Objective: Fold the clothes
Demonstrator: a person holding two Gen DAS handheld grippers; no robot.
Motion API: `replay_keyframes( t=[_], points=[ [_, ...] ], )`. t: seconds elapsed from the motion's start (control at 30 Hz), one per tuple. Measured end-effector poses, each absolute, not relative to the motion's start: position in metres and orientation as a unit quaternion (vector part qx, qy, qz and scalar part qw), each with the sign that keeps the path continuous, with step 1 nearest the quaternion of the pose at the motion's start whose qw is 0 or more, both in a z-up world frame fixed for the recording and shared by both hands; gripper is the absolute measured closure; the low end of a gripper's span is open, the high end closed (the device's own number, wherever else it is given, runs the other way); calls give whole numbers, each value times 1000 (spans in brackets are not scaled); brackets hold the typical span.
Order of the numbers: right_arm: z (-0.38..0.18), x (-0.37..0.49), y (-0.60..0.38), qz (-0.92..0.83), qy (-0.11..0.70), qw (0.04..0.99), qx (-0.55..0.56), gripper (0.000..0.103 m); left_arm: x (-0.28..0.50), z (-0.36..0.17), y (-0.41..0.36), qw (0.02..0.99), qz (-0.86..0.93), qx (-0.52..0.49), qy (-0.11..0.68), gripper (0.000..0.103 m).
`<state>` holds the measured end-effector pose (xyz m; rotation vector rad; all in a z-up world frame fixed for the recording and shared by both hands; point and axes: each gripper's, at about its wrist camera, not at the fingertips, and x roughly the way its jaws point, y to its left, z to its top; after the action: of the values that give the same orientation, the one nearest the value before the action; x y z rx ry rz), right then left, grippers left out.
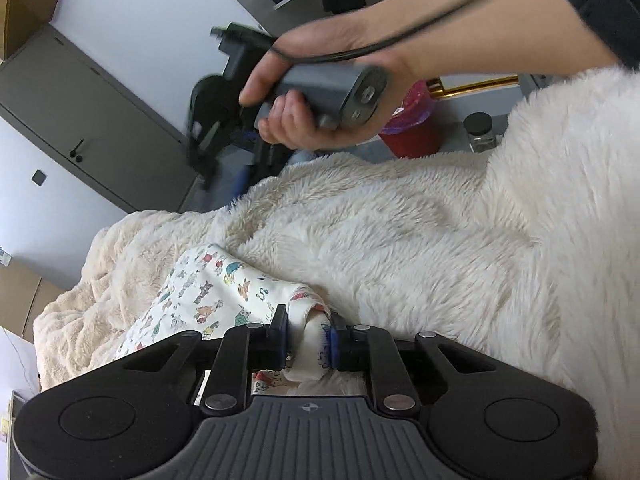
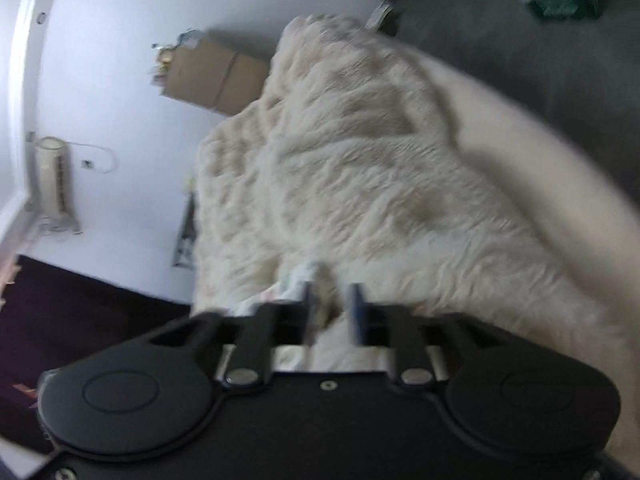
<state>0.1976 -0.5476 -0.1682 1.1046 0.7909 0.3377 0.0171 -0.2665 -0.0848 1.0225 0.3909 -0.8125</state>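
**Left gripper pinches the printed garment on a fluffy blanket**

Nearest the lens in the left wrist view, the left gripper (image 1: 308,338) sits at bottom centre, its two fingers closed on a bunched white fold of the printed garment (image 1: 208,296). The cloth fills the narrow gap between the blue pads. From the pinch, the garment, cream with small coloured animal figures, runs toward the lower left of the frame and lies on the cream fluffy blanket (image 1: 400,232). The blanket spreads across the middle of the frame and rises in a mound at the right edge.

Above it, in the upper centre, the person's right hand (image 1: 312,92) grips the grey handle of the right gripper (image 1: 204,120), with a black cable running over the wrist. That gripper's head shows only as a dark blur at centre left. Farther back, at the upper right, stand a red tub (image 1: 412,124) and a small dark-lidded jar (image 1: 482,132). A grey cabinet (image 1: 80,120) fills the upper left.

The right wrist view is blurred. The right gripper (image 2: 331,312) sits at bottom centre, its fingers parted by a narrow gap. A pale bit of the garment (image 2: 296,280) lies just at the left finger, but whether it is gripped I cannot tell. Beyond, the blanket (image 2: 360,160) covers the middle. Farther off, a cardboard box (image 2: 212,76) lies at upper left and a pale tower fan (image 2: 54,176) at the left edge.
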Motion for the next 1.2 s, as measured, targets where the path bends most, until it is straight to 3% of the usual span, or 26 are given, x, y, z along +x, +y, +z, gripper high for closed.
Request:
replay_keyframes(
  t=[0.27, 0.37, 0.43, 0.47, 0.6, 0.8, 1.07, 1.2],
  points=[
    [-172, 201, -507, 228, 424, 742, 467, 40, 7, -84, -267, 777, -375, 473, 179, 88],
    [-179, 225, -507, 226, 416, 734, 487, 68, 6, -84, -267, 777, -375, 473, 179, 88],
    [-184, 248, -512, 213, 414, 728, 503, 94, 6, -83, -267, 777, -375, 472, 179, 88],
    [-185, 261, -512, 201, 417, 730, 502, 97, 6, -83, -266, 778, -375, 471, 179, 88],
    [-175, 279, -504, 173, 421, 755, 472, 95, 4, -82, -265, 780, -376, 466, 181, 88],
    [-142, 260, -497, 135, 390, 813, 412, 68, 4, -82, -264, 783, -379, 456, 189, 88],
    [-117, 203, -489, 207, 394, 819, 363, 43, 4, -83, -264, 784, -378, 455, 190, 87],
    [-128, 162, -496, 223, 401, 799, 388, 40, 7, -72, -260, 789, -380, 438, 201, 75]
  ],
)
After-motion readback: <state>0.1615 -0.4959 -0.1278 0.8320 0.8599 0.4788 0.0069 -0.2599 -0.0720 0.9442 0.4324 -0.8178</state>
